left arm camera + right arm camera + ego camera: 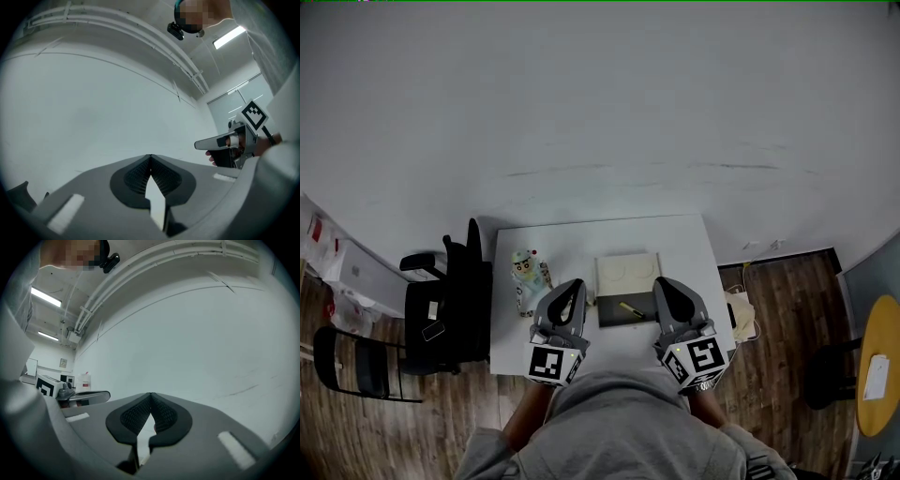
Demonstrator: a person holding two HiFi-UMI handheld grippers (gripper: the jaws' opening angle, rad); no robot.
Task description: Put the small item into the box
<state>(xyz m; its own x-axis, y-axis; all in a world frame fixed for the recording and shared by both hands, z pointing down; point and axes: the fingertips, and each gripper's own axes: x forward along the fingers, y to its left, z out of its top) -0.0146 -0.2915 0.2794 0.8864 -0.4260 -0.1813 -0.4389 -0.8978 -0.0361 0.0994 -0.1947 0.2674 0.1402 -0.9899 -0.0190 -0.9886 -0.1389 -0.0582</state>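
Grey-hooded person (619, 436) held the left gripper (573, 289) and right gripper (663, 286) clenched shut and empty, flanking the white box (628, 272). Just before the box, the small yellow item (629, 309) lay on a dark panel (611, 317). An off-centre pinch could flick it off the counter (581, 239). No writing was legible.

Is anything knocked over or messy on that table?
No, nothing looks wrong. The toy figure stands upright on the table, the box lies flat and square to it, and nothing is spilled.
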